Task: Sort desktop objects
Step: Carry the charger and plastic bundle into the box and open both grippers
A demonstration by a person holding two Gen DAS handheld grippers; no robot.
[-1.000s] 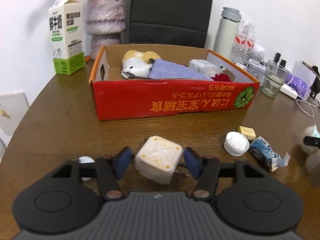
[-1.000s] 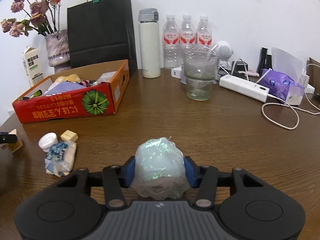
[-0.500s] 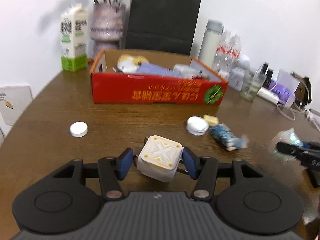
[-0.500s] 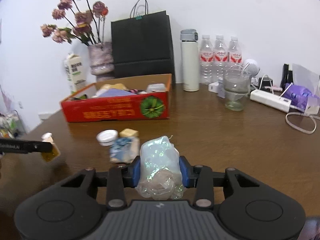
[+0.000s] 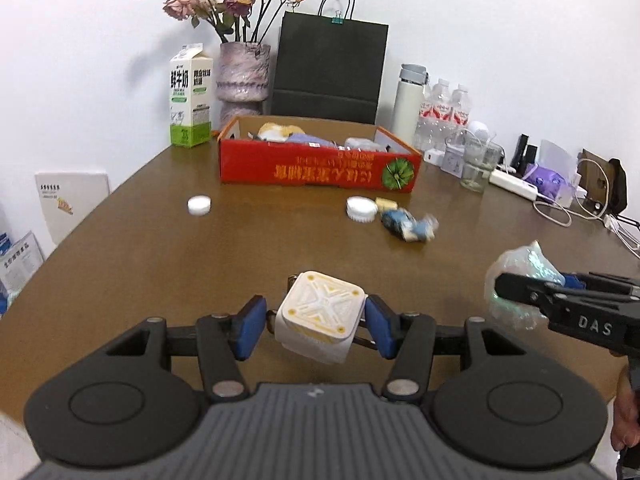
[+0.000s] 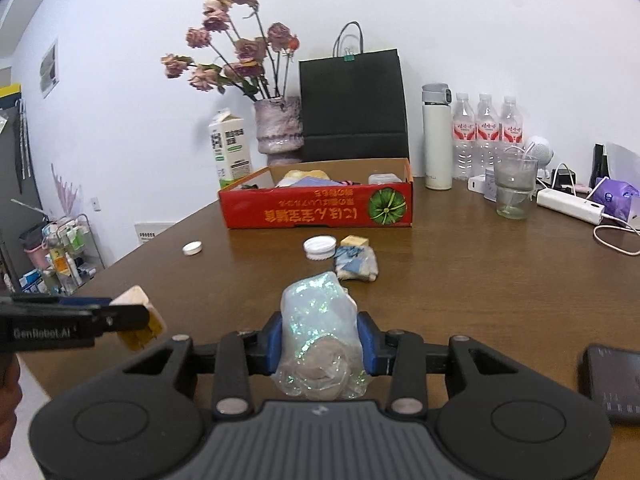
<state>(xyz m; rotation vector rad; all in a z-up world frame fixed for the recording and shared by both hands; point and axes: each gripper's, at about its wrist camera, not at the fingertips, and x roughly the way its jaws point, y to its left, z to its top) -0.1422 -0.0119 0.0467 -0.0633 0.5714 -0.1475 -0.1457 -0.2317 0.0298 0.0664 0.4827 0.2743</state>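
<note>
My left gripper (image 5: 316, 326) is shut on a white and yellow cube (image 5: 320, 316) and holds it above the brown table; the cube also shows at the left of the right wrist view (image 6: 138, 316). My right gripper (image 6: 320, 344) is shut on a shiny plastic bag (image 6: 320, 336), which also shows at the right of the left wrist view (image 5: 524, 276). A red cardboard box (image 5: 320, 168) with several items stands at the far side, also seen in the right wrist view (image 6: 320, 208). In front of it lie two white lids (image 5: 199, 205) (image 5: 361, 208), a small yellow block (image 5: 386, 203) and a blue wrapper (image 5: 408, 226).
Behind the box stand a milk carton (image 5: 190, 96), a vase of dried roses (image 5: 243, 80), a black paper bag (image 5: 328, 68), a white flask (image 5: 410, 100), water bottles (image 5: 444, 116) and a glass (image 5: 476, 164). A power strip (image 6: 570, 210) and cables lie far right. A dark device (image 6: 614, 384) lies near right.
Both grippers have pulled back and risen away from the box, each still holding its object. The box and loose items now look farther off.
</note>
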